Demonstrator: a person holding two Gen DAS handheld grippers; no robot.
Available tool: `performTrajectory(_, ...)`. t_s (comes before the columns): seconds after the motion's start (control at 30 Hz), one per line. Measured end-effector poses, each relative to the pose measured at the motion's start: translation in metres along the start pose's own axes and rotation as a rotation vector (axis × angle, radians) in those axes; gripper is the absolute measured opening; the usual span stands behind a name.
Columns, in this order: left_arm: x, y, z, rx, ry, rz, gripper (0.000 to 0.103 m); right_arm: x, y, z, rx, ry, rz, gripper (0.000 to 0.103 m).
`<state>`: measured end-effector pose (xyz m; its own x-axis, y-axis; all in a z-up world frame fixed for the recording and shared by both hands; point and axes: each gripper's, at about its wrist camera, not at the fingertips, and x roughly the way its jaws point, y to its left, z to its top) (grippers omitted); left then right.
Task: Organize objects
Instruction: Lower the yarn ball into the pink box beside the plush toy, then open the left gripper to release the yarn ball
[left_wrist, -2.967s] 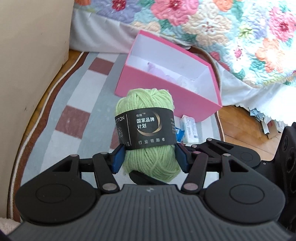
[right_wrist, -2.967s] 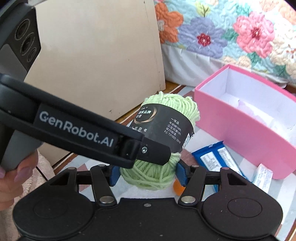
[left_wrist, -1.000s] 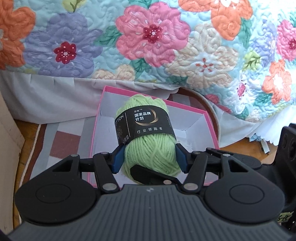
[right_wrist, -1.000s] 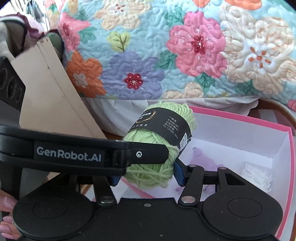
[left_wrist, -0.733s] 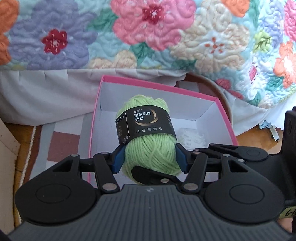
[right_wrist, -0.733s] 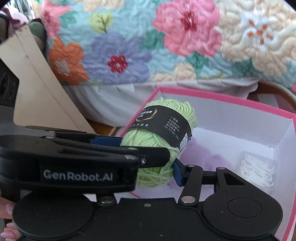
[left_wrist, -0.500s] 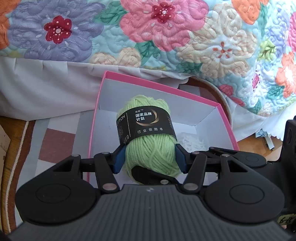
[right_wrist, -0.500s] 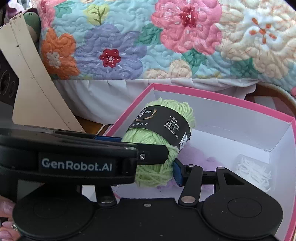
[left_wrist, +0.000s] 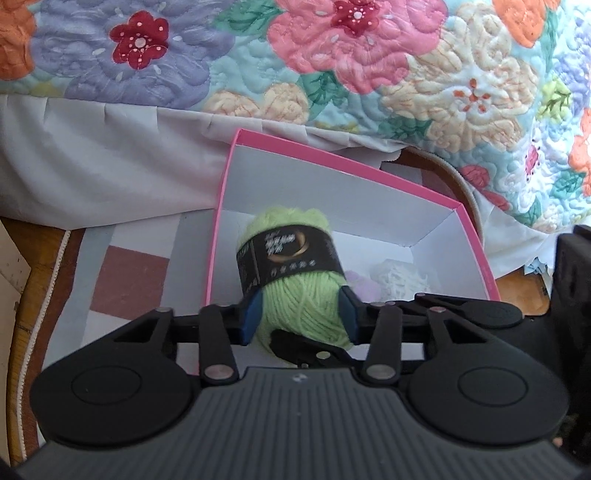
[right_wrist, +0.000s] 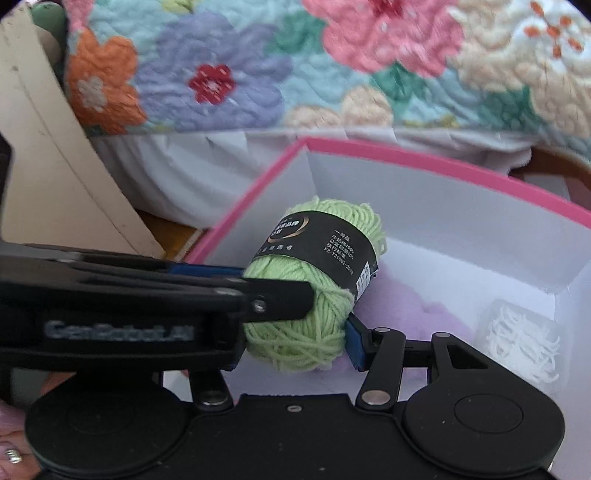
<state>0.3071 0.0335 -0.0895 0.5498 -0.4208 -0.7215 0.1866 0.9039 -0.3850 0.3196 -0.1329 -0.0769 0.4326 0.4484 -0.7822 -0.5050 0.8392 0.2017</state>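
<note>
The left gripper (left_wrist: 301, 319) has a ball of green yarn (left_wrist: 295, 291) between its two blue pads (left_wrist: 252, 318). Both pads touch the sides of the ball, and the jaws are closing on it. The ball sticks out from the pads toward 12 o'clock. A black paper band (left_wrist: 288, 258) goes around the far half of the ball.

The right gripper (right_wrist: 295, 332) comes at the same ball from another side. Its right blue pad (right_wrist: 355, 345) presses on the ball at about 3 o'clock. The long black arm of the left gripper crosses in front and hides the other pad, but the ball looks squeezed there too. So both grippers clamp the one ball.

The ball is inside a pink box (left_wrist: 221, 206) with white walls. It is low in the box, near the left wall, at about 9 o'clock in the box. I cannot tell if it touches the bottom.

Next to the ball, at 3 o'clock, lies something soft and purple (right_wrist: 413, 310). Farther that way sits a white stringy thing (right_wrist: 521, 339).

The box stands on a striped rug (left_wrist: 129, 280). Behind it, at 12 o'clock, hangs a flowery quilt (left_wrist: 332, 55) over a white sheet (left_wrist: 110, 166). At 9 o'clock in the right view leans a tan cardboard sheet (right_wrist: 44, 177).
</note>
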Motion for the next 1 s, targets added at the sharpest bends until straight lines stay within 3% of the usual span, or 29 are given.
performTrajectory(0.1,-0.001,0.006,0.0,-0.016,0.001,-0.015,0.031,0.004,-0.003,-0.003,-0.007,0.024,-0.002,0.064)
performTrajectory(0.37,-0.002,0.012,0.0,-0.03,0.003,-0.007,0.031,-0.009,-0.011,-0.008,0.065,0.031,0.123,0.067)
performTrajectory(0.5,-0.004,0.011,0.0,-0.035,0.006,-0.001,0.031,-0.011,0.0,-0.006,0.024,0.038,0.108,0.036)
performTrajectory(0.53,-0.004,0.011,0.0,-0.037,0.007,0.0,0.031,-0.009,0.003,-0.004,0.011,0.039,0.087,0.033)
performTrajectory(0.87,-0.014,0.023,0.001,-0.079,-0.01,-0.015,0.031,0.008,0.01,0.01,-0.056,-0.008,-0.01,0.033)
performTrajectory(1.0,-0.014,0.018,0.001,-0.061,-0.002,-0.004,0.031,-0.002,-0.003,0.01,0.012,-0.019,0.024,0.034)
